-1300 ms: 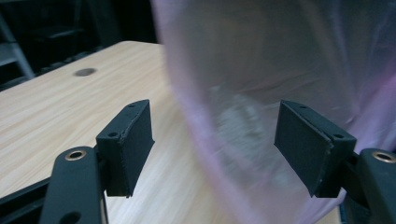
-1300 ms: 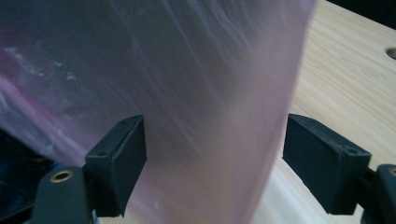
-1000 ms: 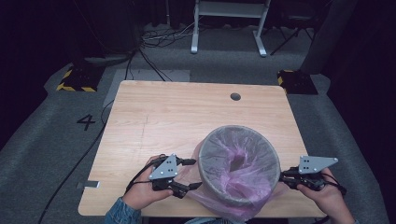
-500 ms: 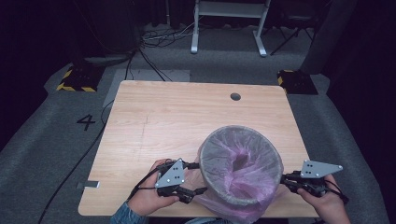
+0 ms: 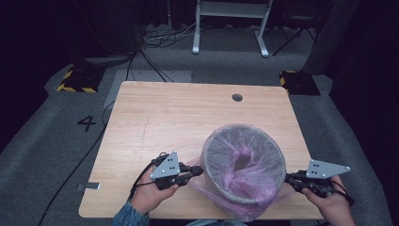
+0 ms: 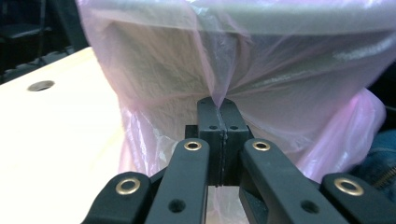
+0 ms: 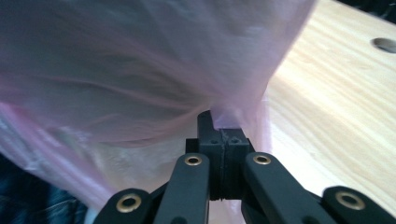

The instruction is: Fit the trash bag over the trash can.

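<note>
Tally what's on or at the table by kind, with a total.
Grey bin: 1
Pink plastic bag lining the bin: 1
Grippers: 2, left gripper and right gripper, each shut on the bag
Total: 4

The bin [image 5: 243, 165] stands on the table [image 5: 164, 117] at its near right, the bag [image 5: 244, 160] in it and draped over its rim. Left gripper [image 5: 193, 172] sits just left of the bin, right gripper [image 5: 291, 179] just right, each touching the bag. A hole [image 5: 237, 97] lies behind the bin, toward the far edge.
</note>
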The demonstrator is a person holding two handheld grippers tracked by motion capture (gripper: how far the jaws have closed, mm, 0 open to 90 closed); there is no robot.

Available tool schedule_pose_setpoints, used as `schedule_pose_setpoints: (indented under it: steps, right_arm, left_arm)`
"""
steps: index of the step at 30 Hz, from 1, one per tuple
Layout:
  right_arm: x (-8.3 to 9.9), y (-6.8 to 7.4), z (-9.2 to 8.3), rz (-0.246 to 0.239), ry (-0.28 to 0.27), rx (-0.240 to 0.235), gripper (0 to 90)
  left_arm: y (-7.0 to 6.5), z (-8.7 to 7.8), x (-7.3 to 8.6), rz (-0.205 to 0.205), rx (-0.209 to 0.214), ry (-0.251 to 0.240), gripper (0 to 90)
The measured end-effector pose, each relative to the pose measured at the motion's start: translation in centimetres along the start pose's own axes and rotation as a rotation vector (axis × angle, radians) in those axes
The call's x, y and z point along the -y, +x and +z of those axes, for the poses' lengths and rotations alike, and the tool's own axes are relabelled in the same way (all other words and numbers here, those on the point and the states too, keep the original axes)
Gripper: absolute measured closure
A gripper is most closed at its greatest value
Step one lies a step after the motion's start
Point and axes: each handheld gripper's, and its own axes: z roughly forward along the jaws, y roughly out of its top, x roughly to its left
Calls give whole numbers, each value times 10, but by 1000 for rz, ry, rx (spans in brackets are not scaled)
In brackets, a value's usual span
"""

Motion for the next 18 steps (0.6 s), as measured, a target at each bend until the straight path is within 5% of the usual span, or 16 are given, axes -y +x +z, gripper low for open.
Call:
schedule_pose_setpoints:
  steps: [4, 8, 18]
  right_arm:
    - [4, -11, 0, 30, -9, 29, 900]
    - [16, -26, 15, 78, 54, 42, 900]
    - [44, -36, 48, 107, 269, 41, 900]
  left_arm:
    - [10, -2, 3, -34, -41, 1, 900]
    - [20, 1, 9, -62, -74, 27, 900]
    - [33, 19, 36, -96, -95, 225, 900]
